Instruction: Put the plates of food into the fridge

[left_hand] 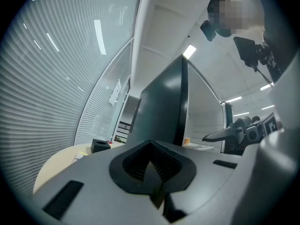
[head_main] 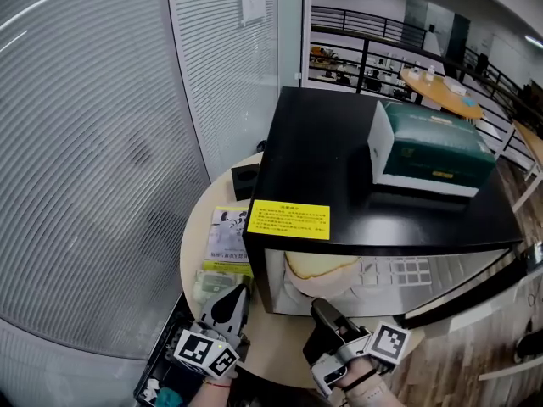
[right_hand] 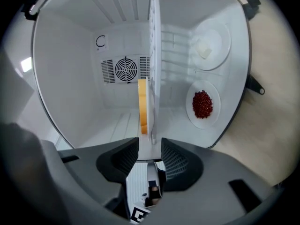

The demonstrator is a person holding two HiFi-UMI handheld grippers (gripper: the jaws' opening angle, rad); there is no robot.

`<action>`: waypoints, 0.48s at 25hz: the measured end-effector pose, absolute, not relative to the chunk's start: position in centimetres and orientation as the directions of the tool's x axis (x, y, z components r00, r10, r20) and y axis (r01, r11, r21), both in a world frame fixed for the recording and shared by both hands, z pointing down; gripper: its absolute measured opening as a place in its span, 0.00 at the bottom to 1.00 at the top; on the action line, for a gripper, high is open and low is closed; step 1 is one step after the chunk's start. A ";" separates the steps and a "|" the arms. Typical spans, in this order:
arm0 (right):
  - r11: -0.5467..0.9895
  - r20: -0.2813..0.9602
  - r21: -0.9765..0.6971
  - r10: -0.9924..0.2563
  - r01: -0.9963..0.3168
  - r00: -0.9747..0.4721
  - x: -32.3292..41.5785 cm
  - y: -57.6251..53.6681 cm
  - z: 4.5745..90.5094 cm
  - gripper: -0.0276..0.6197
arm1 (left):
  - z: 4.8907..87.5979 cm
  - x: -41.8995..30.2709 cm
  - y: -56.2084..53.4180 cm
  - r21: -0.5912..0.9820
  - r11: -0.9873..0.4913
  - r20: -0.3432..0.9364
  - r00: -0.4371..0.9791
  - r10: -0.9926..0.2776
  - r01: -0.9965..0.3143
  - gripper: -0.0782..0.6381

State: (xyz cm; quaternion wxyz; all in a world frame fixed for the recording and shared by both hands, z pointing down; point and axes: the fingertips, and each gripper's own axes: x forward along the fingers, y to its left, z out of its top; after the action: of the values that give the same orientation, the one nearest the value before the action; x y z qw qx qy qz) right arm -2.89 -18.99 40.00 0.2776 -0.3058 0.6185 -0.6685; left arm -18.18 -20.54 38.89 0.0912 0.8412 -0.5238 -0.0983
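3 plates are sitting inside the fridge (head_main: 339,164). A plate of yellow food (head_main: 318,270) is lying on the white shelf (right_hand: 153,78), close to the open front. In the right claw view, which is rolled onto its side, this plate is showing edge-on beside the shelf. Under the shelf, a plate of red pieces (right_hand: 202,104) and a plate with a white piece (right_hand: 211,45) are lying on the fridge floor, near each other but apart. A round fan grille (right_hand: 125,70) is showing on the back wall.

The fridge is black outside and white inside, and it is standing on a round pale bench (head_main: 191,257) with its door (head_main: 475,282) hanging open to the right. A yellow sticker (head_main: 288,220) is sitting on its top front edge, and a green-and-white box (head_main: 428,151) is resting on top. A leaflet (head_main: 227,231) and a small black holder (head_main: 245,181) are lying on the bench left of the fridge. Slatted blinds (head_main: 85,142) are running along the left, and a dark railing (head_main: 365,45) is crossing behind.

The right claw (right_hand: 150,149) is pointing level into the opening, with its jaws standing apart and gripping nothing. The left claw (head_main: 237,297) is hovering over the bench beside the fridge's left front corner, jaws together and empty.
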 end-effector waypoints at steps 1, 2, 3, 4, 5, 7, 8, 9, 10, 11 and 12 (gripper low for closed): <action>-0.066 0.068 -0.997 -0.745 -0.028 -0.663 -2.8 -18.7 39.9 0.24 | 38.9 -18.0 -20.3 0.256 -0.436 -0.068 0.434 -0.898 -0.863 0.10; -0.048 0.069 -0.998 -0.741 -0.049 -0.668 -2.7 -18.3 39.7 0.24 | 38.9 -17.8 -20.0 0.256 -0.437 -0.066 0.435 -0.898 -0.862 0.10; -0.027 0.064 -0.998 -0.738 -0.065 -0.672 -2.5 -18.0 39.4 0.24 | 38.9 -17.5 -19.7 0.256 -0.439 -0.064 0.438 -0.897 -0.861 0.10; -0.005 0.055 -0.997 -0.733 -0.076 -0.678 -2.4 -17.5 39.1 0.24 | 38.9 -17.3 -19.4 0.257 -0.442 -0.063 0.441 -0.895 -0.859 0.10; 0.018 0.045 -0.996 -0.728 -0.085 -0.684 -2.3 -17.1 38.8 0.24 | 38.9 -17.0 -19.0 0.258 -0.445 -0.064 0.445 -0.893 -0.858 0.10; 0.076 0.022 -0.991 -0.718 -0.110 -0.696 -2.1 -16.5 38.4 0.24 | 38.7 -16.4 -18.5 0.257 -0.453 -0.070 0.451 -0.890 -0.854 0.10; 0.109 0.013 -0.985 -0.715 -0.130 -0.699 -2.0 -16.3 38.2 0.22 | 38.6 -16.1 -18.3 0.258 -0.458 -0.074 0.455 -0.887 -0.851 0.10; 0.140 0.008 -0.978 -0.714 -0.154 -0.700 -1.8 -16.0 38.1 0.18 | 38.5 -15.7 -18.1 0.258 -0.465 -0.076 0.462 -0.884 -0.847 0.10; 0.165 0.007 -0.970 -0.717 -0.179 -0.697 -1.6 -15.8 38.1 0.15 | 38.5 -15.3 -17.8 0.259 -0.474 -0.076 0.471 -0.879 -0.842 0.10; 0.183 0.007 -0.962 -0.722 -0.201 -0.692 -1.3 -15.4 38.3 0.13 | 38.5 -14.8 -17.5 0.260 -0.483 -0.075 0.481 -0.873 -0.836 0.10; 0.195 0.010 -0.956 -0.728 -0.220 -0.686 -0.9 -15.0 38.7 0.11 | 38.7 -14.2 -17.0 0.259 -0.493 -0.074 0.492 -0.868 -0.831 0.10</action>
State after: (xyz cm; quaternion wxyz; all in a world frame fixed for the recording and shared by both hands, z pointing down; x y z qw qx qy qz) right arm -0.90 -14.96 38.73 0.2320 -0.3215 0.7372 -0.5471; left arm -14.19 -16.98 38.68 0.0948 0.8584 -0.4946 -0.0976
